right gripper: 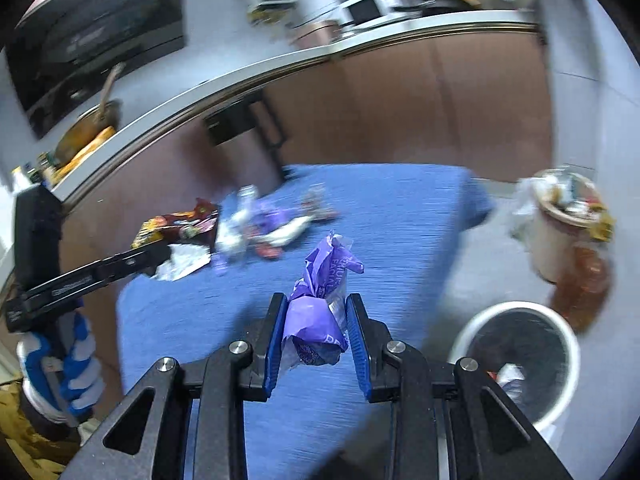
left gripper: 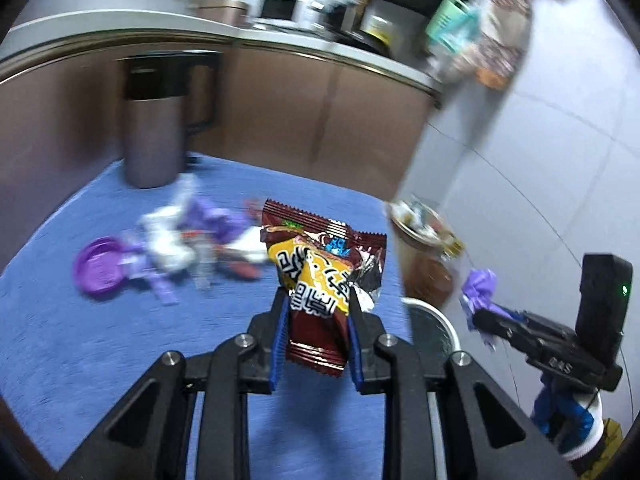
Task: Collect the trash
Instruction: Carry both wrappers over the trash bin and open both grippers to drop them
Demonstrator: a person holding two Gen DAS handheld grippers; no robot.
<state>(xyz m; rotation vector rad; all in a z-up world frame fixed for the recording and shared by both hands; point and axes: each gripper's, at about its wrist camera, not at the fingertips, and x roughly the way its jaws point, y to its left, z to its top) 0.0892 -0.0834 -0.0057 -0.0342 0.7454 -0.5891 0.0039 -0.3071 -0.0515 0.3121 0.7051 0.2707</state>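
The left gripper [left gripper: 318, 300] is pinching an upright maroon snack wrapper [left gripper: 320, 276] and the right gripper [right gripper: 316, 304] a crumpled purple wrapper [right gripper: 320, 296], the white waste bin [right gripper: 520, 360] lying lower right, nearer the right gripper.

Large black East Asian characters on the yellow panel of the dark red snack packet [left gripper: 320, 276], too distorted to read. White letters on the crumpled purple wrapper [right gripper: 320, 300]: "FACIA" in part, plus a "D" lower down. Remaining print blurred beyond reading.
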